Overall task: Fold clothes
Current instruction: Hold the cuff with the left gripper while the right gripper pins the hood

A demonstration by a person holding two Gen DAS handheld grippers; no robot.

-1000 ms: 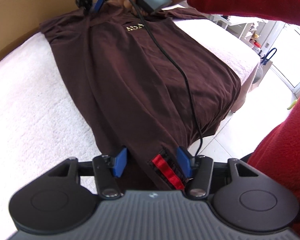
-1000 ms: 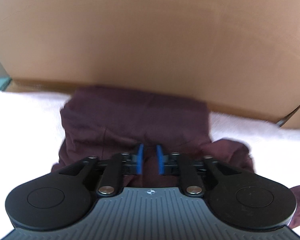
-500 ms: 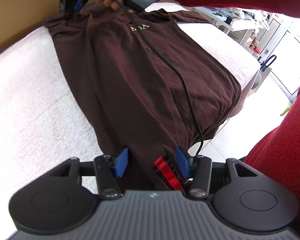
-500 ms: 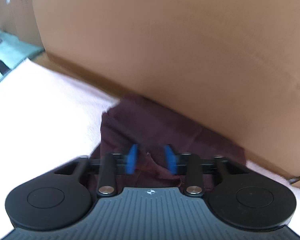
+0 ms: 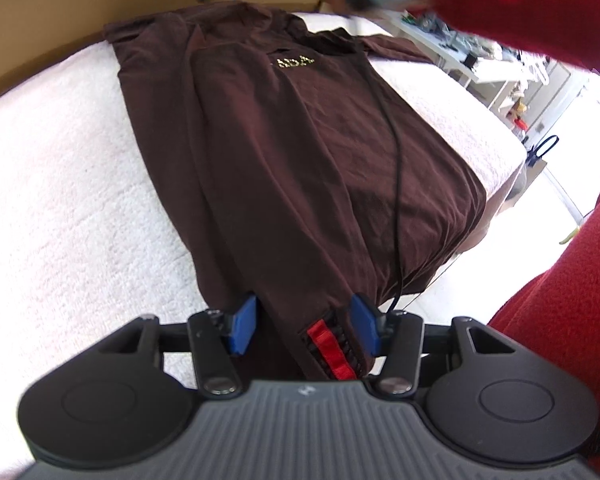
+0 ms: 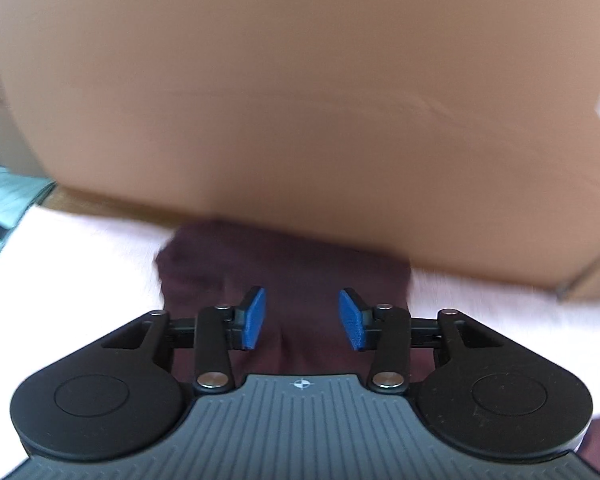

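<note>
Right gripper (image 6: 302, 318) opening; gold lettering (image 5: 291, 62) left-view only.

Dark brown shirt (image 5: 300, 152) lies flat on white fuzzy cover (image 5: 60, 184), gold lettering near collar; hem hangs off the near edge; left gripper (image 5: 306, 328) at hem w/ jaws closing, fabric + red tag (image 5: 329, 349) between blue pads; black cable (image 5: 396, 184) runs across shirt; red sleeve (image 5: 532, 12) at top, blurred.
</note>
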